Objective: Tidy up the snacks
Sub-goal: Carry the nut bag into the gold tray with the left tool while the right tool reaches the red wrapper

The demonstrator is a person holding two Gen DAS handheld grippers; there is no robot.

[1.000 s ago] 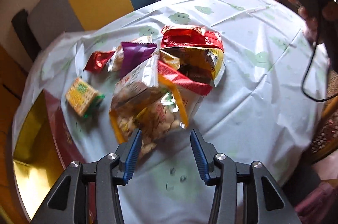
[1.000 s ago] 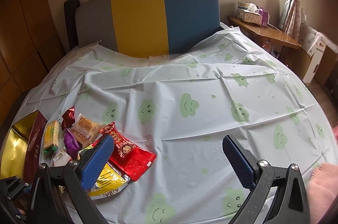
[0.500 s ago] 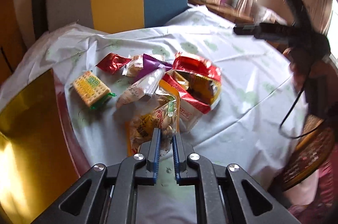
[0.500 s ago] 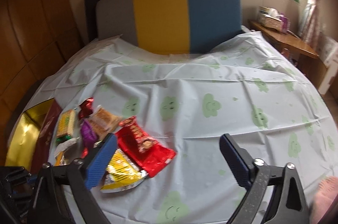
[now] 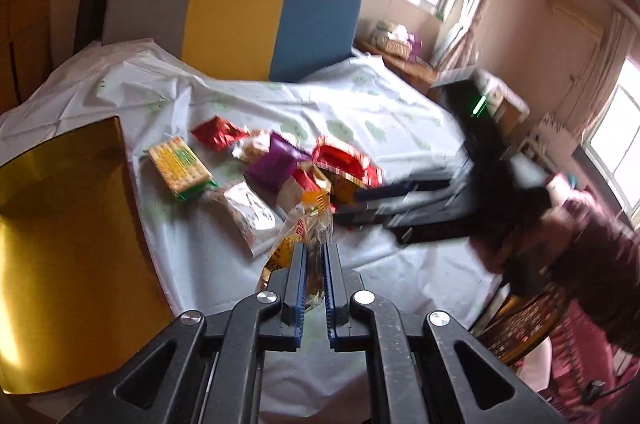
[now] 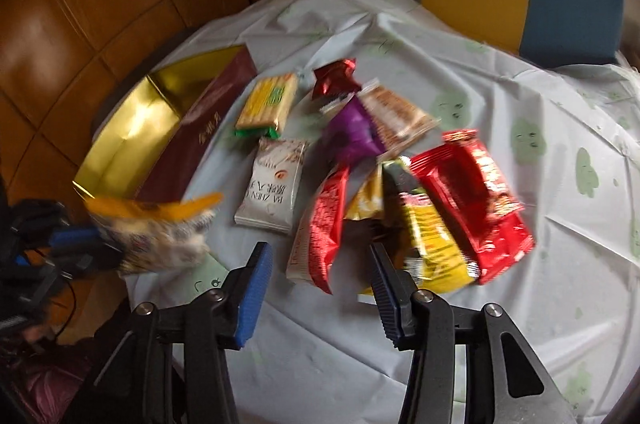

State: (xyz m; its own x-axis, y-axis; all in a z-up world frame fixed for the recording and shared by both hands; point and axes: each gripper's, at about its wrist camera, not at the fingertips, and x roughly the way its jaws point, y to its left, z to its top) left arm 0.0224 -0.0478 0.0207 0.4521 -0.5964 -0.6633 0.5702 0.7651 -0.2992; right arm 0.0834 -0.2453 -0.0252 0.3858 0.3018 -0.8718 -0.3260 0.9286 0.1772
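Between the left gripper's [image 5: 315, 256] jaws hangs a clamped peanut bag [image 5: 296, 236].

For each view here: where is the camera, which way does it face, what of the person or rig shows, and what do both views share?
Left wrist: on the left gripper, shut on a peanut bag, facing the snack pile and window; the right gripper and a sleeve show.
Right wrist: on the right gripper, jaws closing, nothing gripped, looking down at the snacks; the left gripper shows.
Shared: gold box, cracker pack, purple pack.
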